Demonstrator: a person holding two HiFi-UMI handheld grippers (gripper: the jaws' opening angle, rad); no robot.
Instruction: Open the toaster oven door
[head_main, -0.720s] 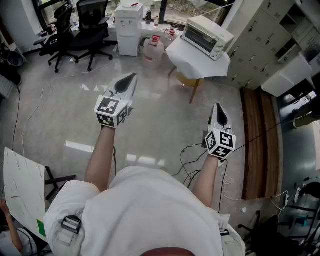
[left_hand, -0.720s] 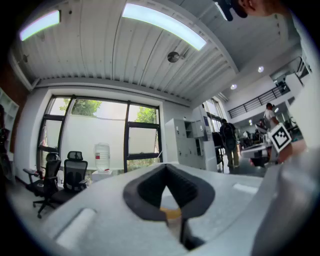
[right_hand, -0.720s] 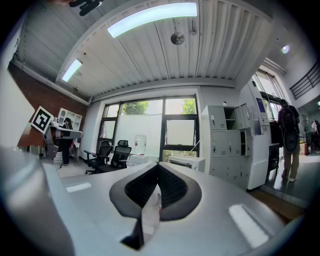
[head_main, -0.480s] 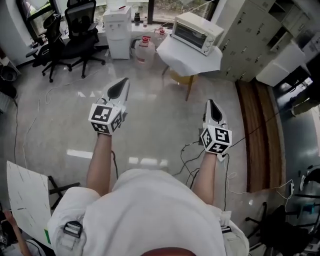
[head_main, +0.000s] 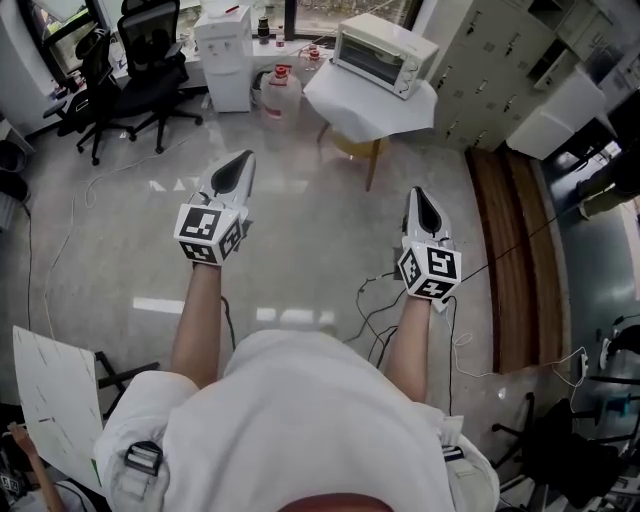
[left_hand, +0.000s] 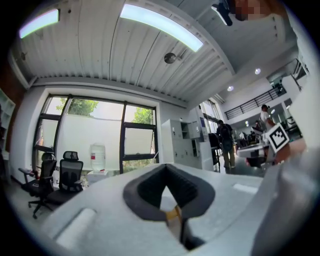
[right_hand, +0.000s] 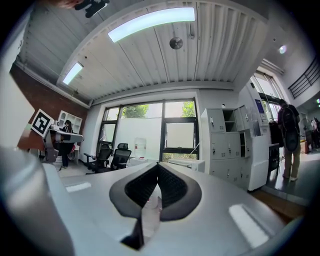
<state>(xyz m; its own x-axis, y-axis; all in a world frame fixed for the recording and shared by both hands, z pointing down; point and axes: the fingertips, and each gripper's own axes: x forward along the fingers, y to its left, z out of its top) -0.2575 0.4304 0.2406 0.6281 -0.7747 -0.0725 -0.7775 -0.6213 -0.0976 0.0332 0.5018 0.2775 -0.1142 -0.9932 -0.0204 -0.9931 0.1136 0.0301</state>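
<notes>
While the toaster oven is recorded on a white-draped desk at the far side of the room, both claws are held over bare floor, well apart from it.
- Left claw: jaws pressed together, nothing between them.
- Right claw: jaws likewise together, empty.
- Bearing: the oven lies ahead and slightly to the right. The right claw is judged nearer and more directly in line.
- Long axis of oven: set slantwise, upper left to lower right in the head view. The glass door is turned toward the person and appears shut.
- Contents of oven: not discernible.
- Water jug: noted on the floor left of the desk, fill level not discernible.
</notes>
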